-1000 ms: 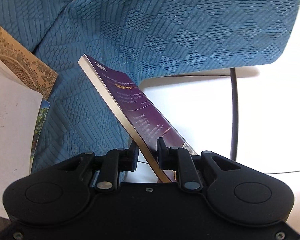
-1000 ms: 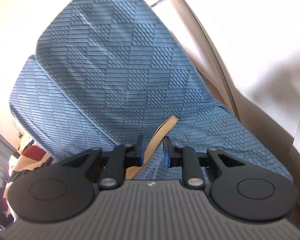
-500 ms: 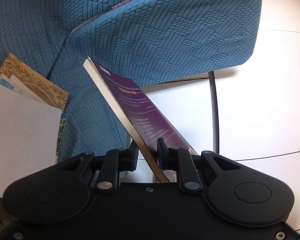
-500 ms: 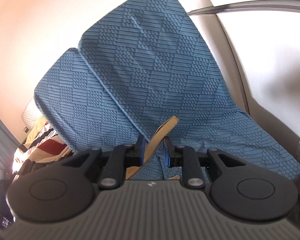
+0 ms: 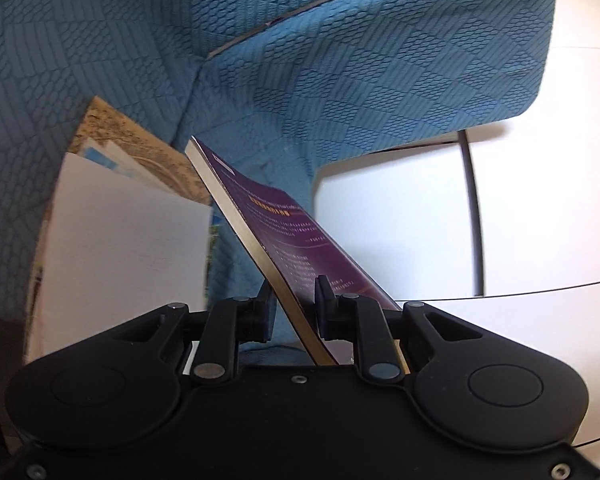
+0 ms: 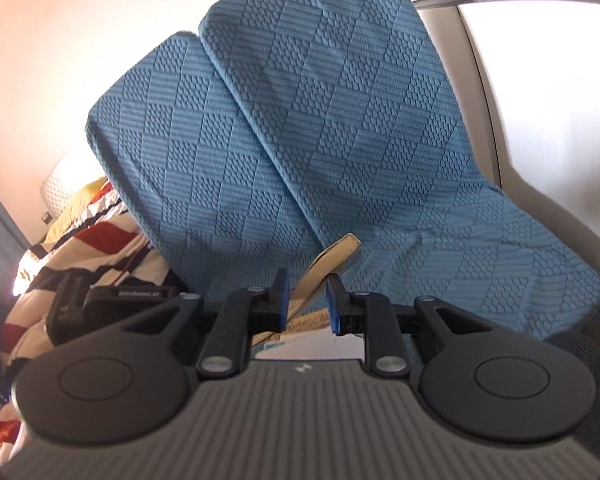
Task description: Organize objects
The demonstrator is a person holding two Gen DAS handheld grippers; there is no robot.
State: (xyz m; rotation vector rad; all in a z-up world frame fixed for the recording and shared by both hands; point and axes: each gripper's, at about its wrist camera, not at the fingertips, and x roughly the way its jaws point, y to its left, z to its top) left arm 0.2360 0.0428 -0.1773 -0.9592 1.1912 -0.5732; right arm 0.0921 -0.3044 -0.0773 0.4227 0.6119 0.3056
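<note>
A purple book [image 5: 288, 236] with tan page edges stands tilted in my left gripper [image 5: 294, 308], which is shut on its lower edge. It leans to the upper left over the blue sofa seat [image 5: 360, 92]. Left of it in that view, a white-covered book [image 5: 124, 248] lies against an ornate tan book [image 5: 140, 148]. In the right wrist view, my right gripper [image 6: 306, 304] with blue pads is shut on a tan book [image 6: 334, 256] seen edge-on and slightly curled. More white and blue covers [image 6: 300, 346] show just below its fingers.
Blue textured sofa cushions [image 6: 300, 120] fill both views. A dark metal leg [image 5: 474, 216] stands on the pale floor [image 5: 540, 240] at the right. A striped blanket [image 6: 80, 248] and a black device [image 6: 100, 300] lie at the sofa's left end.
Both grippers have swung sideways with their books still held. The white and tan books have come in closer beside the purple one. The striped blanket and black device have come into the right view.
</note>
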